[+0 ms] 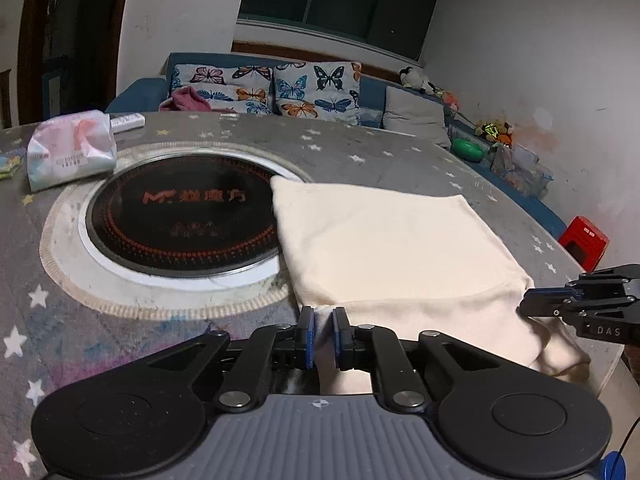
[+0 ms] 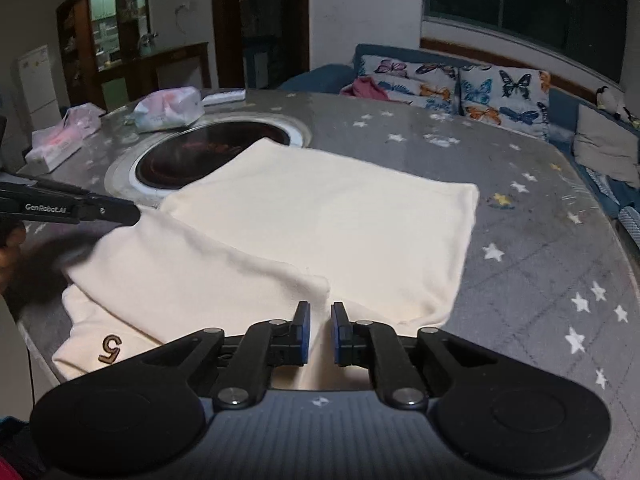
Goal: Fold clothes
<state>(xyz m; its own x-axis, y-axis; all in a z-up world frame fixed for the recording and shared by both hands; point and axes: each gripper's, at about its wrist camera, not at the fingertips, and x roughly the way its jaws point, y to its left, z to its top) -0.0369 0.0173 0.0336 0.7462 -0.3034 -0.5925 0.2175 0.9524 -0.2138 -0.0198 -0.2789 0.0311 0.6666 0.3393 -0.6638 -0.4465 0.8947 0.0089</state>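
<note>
Best to lift both pinched corners of the cream garment (image 2: 320, 216) evenly and carry them forward together over the flat half on the star-patterned table (image 2: 520, 248) — level, unhurried, edges matched before letting go. Left gripper (image 1: 323, 330) low at the near-left corner, fingers narrowed on a bunch of cloth beside the round cooktop (image 1: 180, 216); right gripper (image 2: 320, 330) likewise low and forward-pointing, nipping the folded flap's near edge.

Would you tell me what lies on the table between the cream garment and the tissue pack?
The round black cooktop set into the table lies between the cream garment and the tissue pack; the garment's far corner overlaps its rim, clearest in the left wrist view.
</note>
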